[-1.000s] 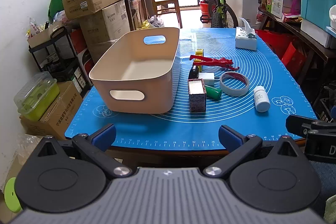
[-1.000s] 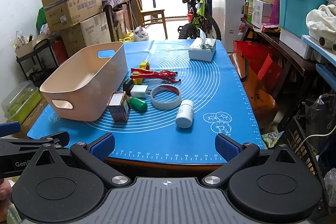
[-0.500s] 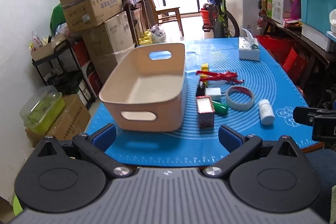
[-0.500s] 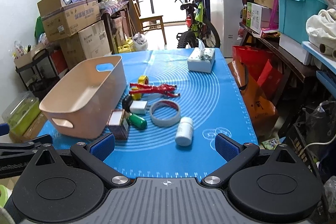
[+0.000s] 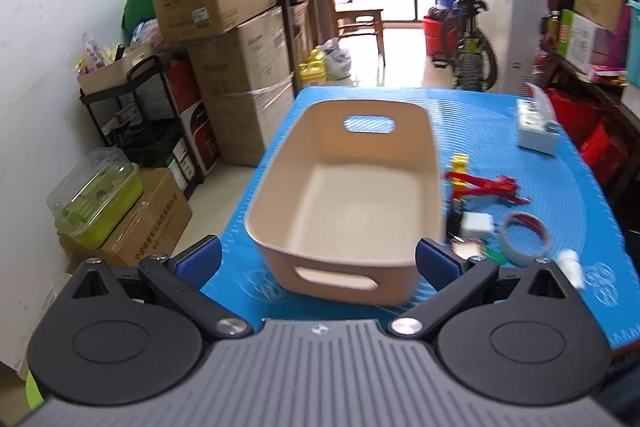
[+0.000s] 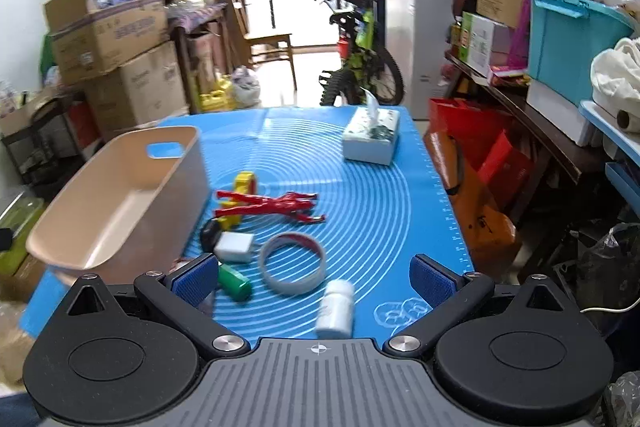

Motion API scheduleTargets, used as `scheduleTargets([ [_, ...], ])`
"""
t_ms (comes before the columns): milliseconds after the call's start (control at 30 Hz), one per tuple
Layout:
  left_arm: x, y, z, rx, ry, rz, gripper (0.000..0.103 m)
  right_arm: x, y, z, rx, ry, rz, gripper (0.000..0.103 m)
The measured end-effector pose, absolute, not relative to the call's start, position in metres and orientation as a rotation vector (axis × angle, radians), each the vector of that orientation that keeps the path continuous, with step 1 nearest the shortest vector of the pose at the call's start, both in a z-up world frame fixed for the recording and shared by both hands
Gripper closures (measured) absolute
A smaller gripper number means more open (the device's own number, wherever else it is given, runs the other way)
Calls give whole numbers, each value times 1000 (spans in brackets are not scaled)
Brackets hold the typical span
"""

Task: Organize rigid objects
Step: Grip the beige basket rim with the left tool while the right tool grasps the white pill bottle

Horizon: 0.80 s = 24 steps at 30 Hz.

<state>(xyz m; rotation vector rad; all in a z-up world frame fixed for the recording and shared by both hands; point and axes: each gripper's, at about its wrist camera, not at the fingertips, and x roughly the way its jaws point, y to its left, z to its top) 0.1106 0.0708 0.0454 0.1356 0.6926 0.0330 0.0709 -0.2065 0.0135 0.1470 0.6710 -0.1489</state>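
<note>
- Left wrist view: the left claw (image 5: pixel 318 263) sits at the bottom of the frame, its blue pads spread wide apart with nothing between them.
- Dead centre lies the beige bin (image 5: pixel 348 203), empty, a handle slot in its near wall and another in its far wall, standing on the blue mat (image 5: pixel 568 187) that covers the table.
- Right of the bin, the small things cluster: a yellow piece (image 5: pixel 460 159) farthest back, red pliers (image 5: pixel 490 183) just in front of it, a white block (image 5: pixel 476 223) lower down, and a grey tape ring (image 5: pixel 524 238) to the right of that block.
- A white bottle (image 5: pixel 570 267) lies on its side at the right, near the claw's right arm; it is blurred.
- A tissue box (image 5: pixel 536 131) stands in the upper right of the mat, well apart from the cluster.
- Right wrist view: the right claw (image 6: pixel 316 281) fills the bottom, pads also wide apart and holding nothing.
- The beige bin (image 6: pixel 120 203) sits at the left of the frame.
- The red pliers (image 6: pixel 272 207) lie mid-frame, the yellow piece (image 6: pixel 244 183) touching their left end.
- Below them come a black object (image 6: pixel 210 235), the white block (image 6: pixel 234 247) and the grey tape ring (image 6: pixel 292 265).
- A green cylinder (image 6: pixel 236 283) lies just beside the left pad, and the white bottle (image 6: pixel 336 309) lies between the pads, low in frame.
- The tissue box (image 6: pixel 372 141) sits upper centre-right on the blue mat (image 6: pixel 400 227).
</note>
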Motion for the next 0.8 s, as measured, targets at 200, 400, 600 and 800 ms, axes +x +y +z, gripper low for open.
scheduleTargets([
  [200, 164, 92, 24, 127, 737, 79, 2, 113, -226, -19, 129, 748, -215, 2],
  [400, 204, 115, -14, 61, 865, 139, 18, 141, -239, -56, 143, 863, -234, 2],
  [600, 229, 128, -40, 27, 942, 170, 22, 162, -240, -85, 144, 953, -218, 3],
  [800, 242, 133, -60, 8, 1016, 152, 39, 178, -228, -107, 97, 1034, -204, 8],
])
